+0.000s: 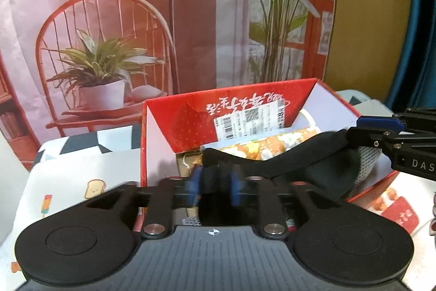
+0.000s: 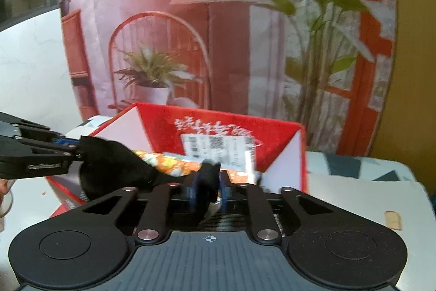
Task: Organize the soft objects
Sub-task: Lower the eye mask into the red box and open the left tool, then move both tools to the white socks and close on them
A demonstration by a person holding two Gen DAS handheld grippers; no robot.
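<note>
A black sock (image 1: 299, 162) with a grey patch is stretched between my two grippers above an open red cardboard box (image 1: 190, 116). My left gripper (image 1: 215, 182) is shut on one end of the sock. My right gripper (image 2: 208, 187) is shut on the other end (image 2: 114, 165). In the left wrist view the right gripper (image 1: 362, 132) enters from the right, pinching the sock. In the right wrist view the left gripper (image 2: 73, 146) enters from the left. An orange patterned cloth (image 1: 272, 146) lies inside the box (image 2: 272, 132), under the sock.
The box stands on a table with a patterned cloth (image 1: 68, 182). A printed backdrop (image 1: 136, 18) of a chair, lamp and plants hangs close behind the box. A white shipping label (image 1: 250, 119) is stuck on the box's inner wall.
</note>
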